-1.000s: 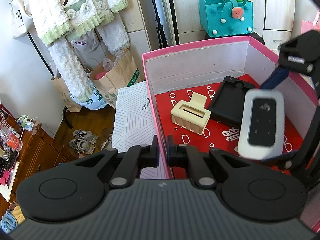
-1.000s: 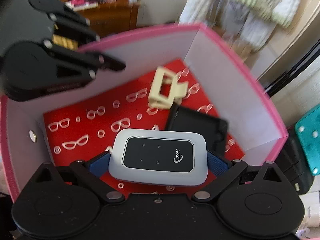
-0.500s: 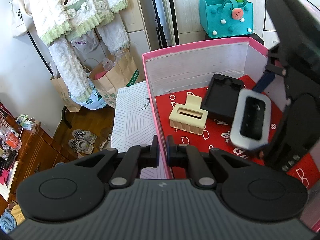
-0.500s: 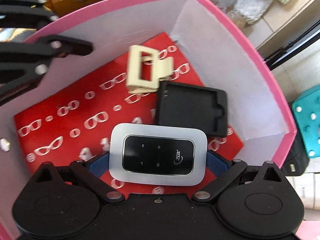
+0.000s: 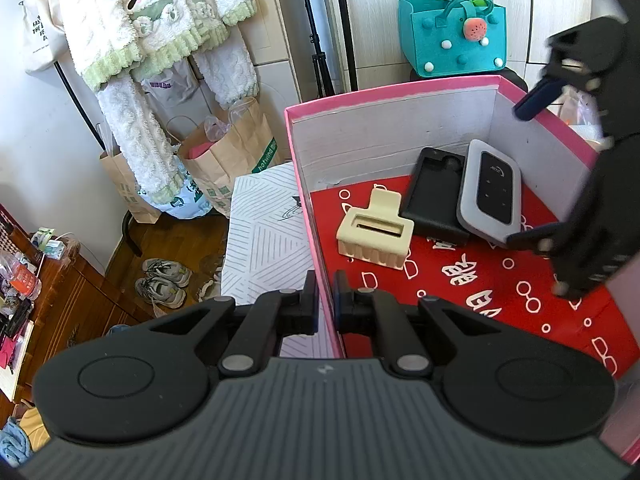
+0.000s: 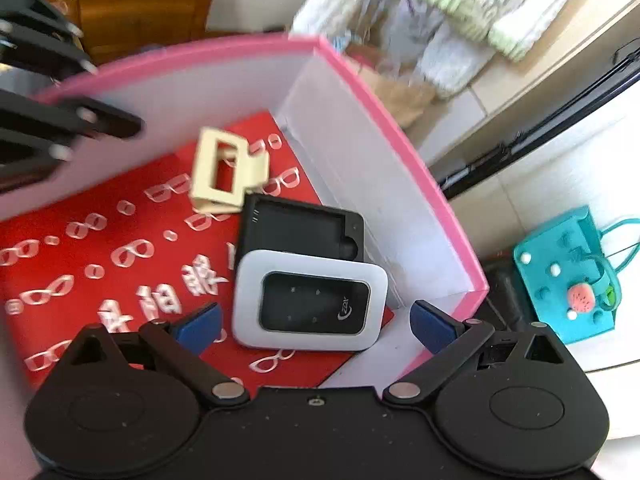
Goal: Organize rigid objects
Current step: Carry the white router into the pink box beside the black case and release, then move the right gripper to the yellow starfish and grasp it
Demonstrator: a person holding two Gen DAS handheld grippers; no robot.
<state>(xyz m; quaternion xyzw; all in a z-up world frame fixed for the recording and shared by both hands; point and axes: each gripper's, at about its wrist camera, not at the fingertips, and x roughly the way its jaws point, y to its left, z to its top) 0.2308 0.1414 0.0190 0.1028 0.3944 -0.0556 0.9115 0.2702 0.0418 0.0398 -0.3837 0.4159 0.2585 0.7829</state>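
Observation:
A pink box (image 5: 392, 92) with a red patterned floor holds a cream hair claw (image 5: 374, 234), a black case (image 5: 434, 194) and a white-and-black pocket router (image 5: 490, 192). The router leans partly on the black case. My left gripper (image 5: 326, 300) is shut on the box's near-left wall. My right gripper (image 6: 316, 324) is open and empty just above the router (image 6: 310, 306), with the black case (image 6: 300, 228) and the claw (image 6: 226, 172) beyond it. The right gripper also shows in the left wrist view (image 5: 536, 168), over the box's right side.
A teal felt bag (image 5: 452, 36) stands behind the box. Fluffy clothes (image 5: 160, 20) hang on a rack at the left, above paper bags (image 5: 224, 156). A white patterned sheet (image 5: 264, 240) lies left of the box. A wooden cabinet (image 5: 60, 300) and shoes (image 5: 164, 280) are at lower left.
My right gripper carried the router down into the box, opened and let it go; the router now rests on the floor against the black case. The left gripper has not moved.

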